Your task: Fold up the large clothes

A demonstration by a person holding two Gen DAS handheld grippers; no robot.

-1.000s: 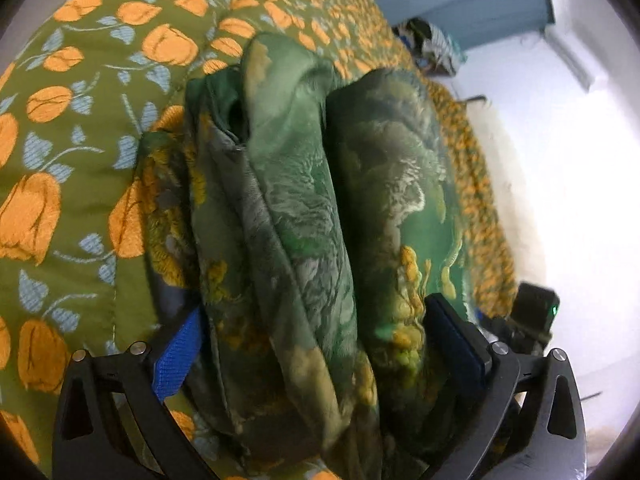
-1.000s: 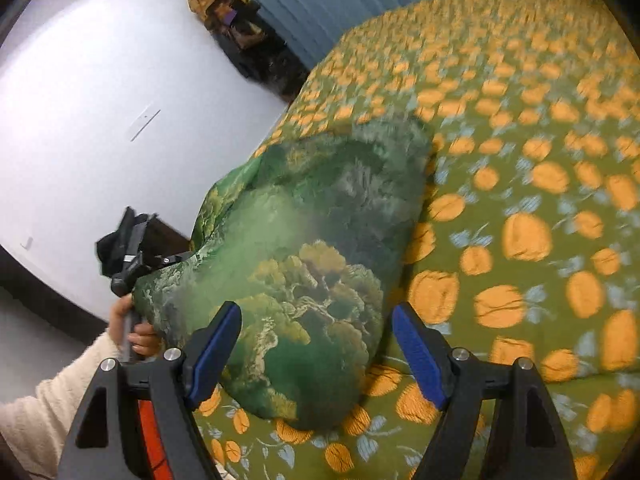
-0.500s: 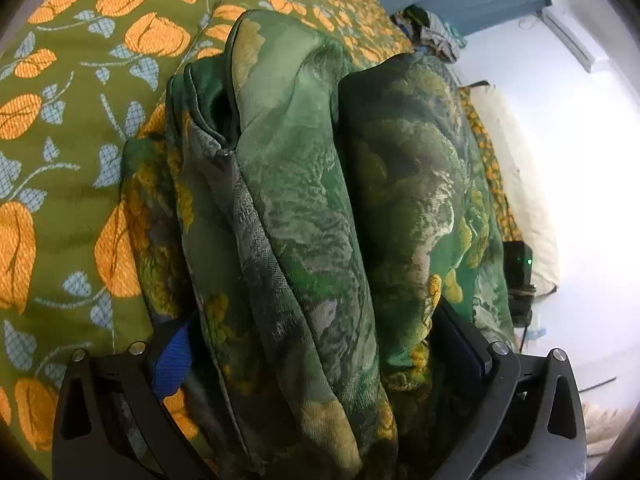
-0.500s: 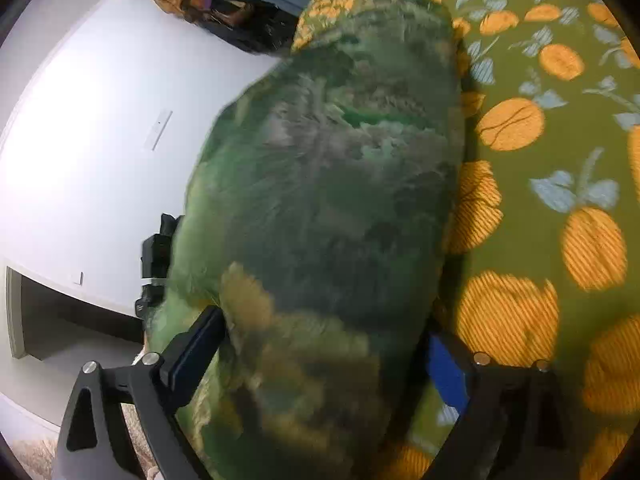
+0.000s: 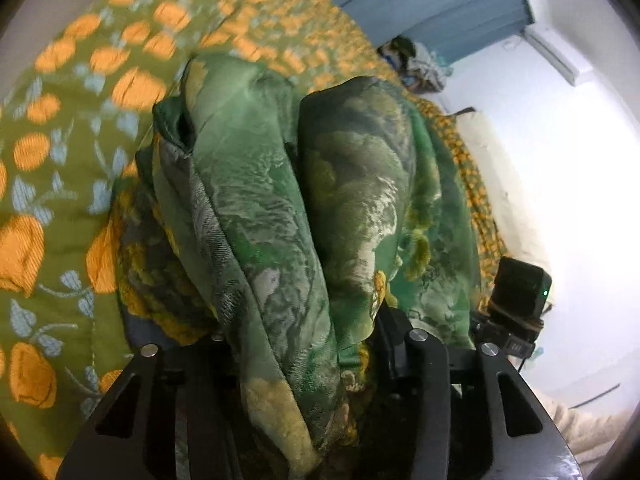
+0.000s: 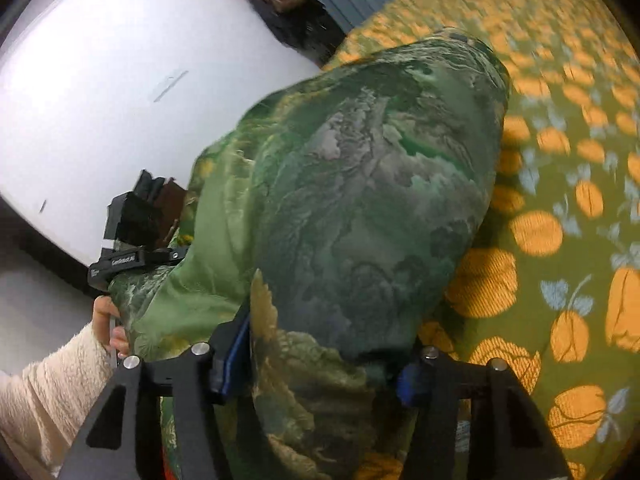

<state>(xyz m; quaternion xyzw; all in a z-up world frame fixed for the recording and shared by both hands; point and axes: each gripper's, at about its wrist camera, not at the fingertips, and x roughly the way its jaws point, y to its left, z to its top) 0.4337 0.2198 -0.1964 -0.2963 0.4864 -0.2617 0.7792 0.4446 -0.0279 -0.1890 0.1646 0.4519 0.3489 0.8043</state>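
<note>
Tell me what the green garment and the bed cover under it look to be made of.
Green garment: probably silky woven brocade; soft sheen and a raised, woven-in landscape pattern.

Bed cover: looks like thicker matte woven cloth; ribbed weave lines show across the orange flowers, no shine. Fibre itself cannot be told.

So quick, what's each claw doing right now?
Left claw: closing on the folded green garment, fabric bunched between its jaws.
Right claw: closing on the same garment.

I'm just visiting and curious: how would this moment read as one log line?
step: gripping folded bundle | left gripper: closing on green garment | right gripper: closing on it | surface: floral bedspread
</note>
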